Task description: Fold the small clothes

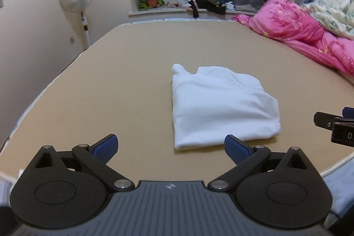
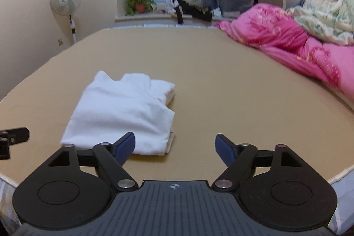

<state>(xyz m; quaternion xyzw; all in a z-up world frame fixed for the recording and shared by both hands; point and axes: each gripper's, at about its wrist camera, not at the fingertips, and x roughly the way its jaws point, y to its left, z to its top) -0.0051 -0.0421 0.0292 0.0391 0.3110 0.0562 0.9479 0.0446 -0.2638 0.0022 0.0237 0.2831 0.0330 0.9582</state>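
Left wrist view shows a broad tan bed (image 1: 132, 72), smooth and flat, stretching ahead of the left gripper (image 1: 171, 146), whose jaws stand wide and empty. Just ahead and slightly right lies the white top (image 1: 221, 103), soft knit, already a neat rectangle. The right gripper (image 2: 174, 146), likewise spread and empty, has it ahead-left. Folding looks finished; next likely calls for setting it aside.

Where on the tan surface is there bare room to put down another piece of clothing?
Free: the wide tan surface left of the folded white garment, up to the far edge below the windowsill, and the patch between garment and pink quilt. Crowded: the right side, under the quilt and the floral blanket.
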